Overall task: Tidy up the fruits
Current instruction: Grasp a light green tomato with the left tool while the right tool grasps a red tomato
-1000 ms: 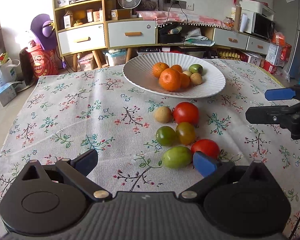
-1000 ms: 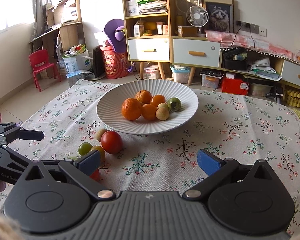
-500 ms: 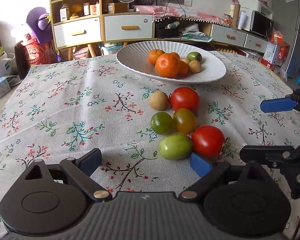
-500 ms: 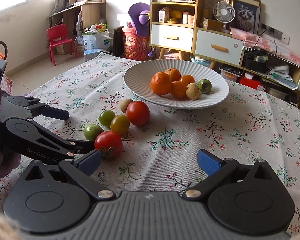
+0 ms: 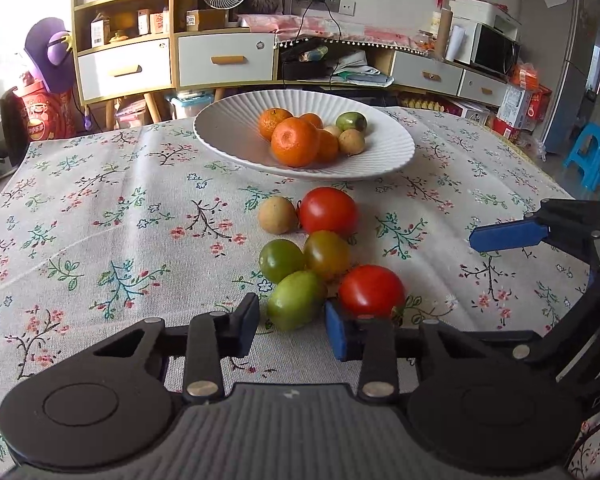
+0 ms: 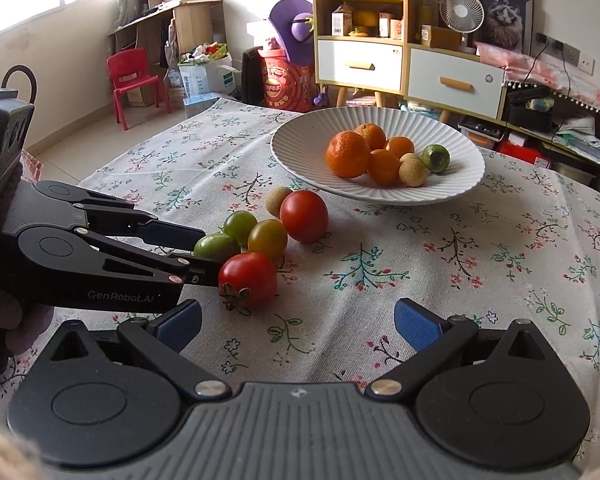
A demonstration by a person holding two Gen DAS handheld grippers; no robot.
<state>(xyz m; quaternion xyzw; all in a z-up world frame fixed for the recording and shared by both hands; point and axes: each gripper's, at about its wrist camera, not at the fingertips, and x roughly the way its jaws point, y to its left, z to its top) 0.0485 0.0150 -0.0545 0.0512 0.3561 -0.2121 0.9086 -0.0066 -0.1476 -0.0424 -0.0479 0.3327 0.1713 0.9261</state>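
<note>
Right, the left tool sits low at the near end of the fruit cluster on the table with its flowered cloth. Its jaws have just been closing, and the small oval green fruit is between them. The black finger sits at the fruit's left flank and the blue pad at its right. From the right wrist view the two fingers pinch its near end, so that looks like a grip on the very tip of the fruit.

Just right of that blue pad, almost touching it, lies a round red tomato. Beyond the green fruit are a round green tomato and an olive-brown tomato, side by side. Further off are a tan round fruit and a larger red tomato.

Past them stands the white ribbed plate, holding several oranges and a few small fruits.

The right tool is spread wide with only tablecloth between its blue pads. It holds nothing, and the red tomato lies just ahead of its left pad.
</note>
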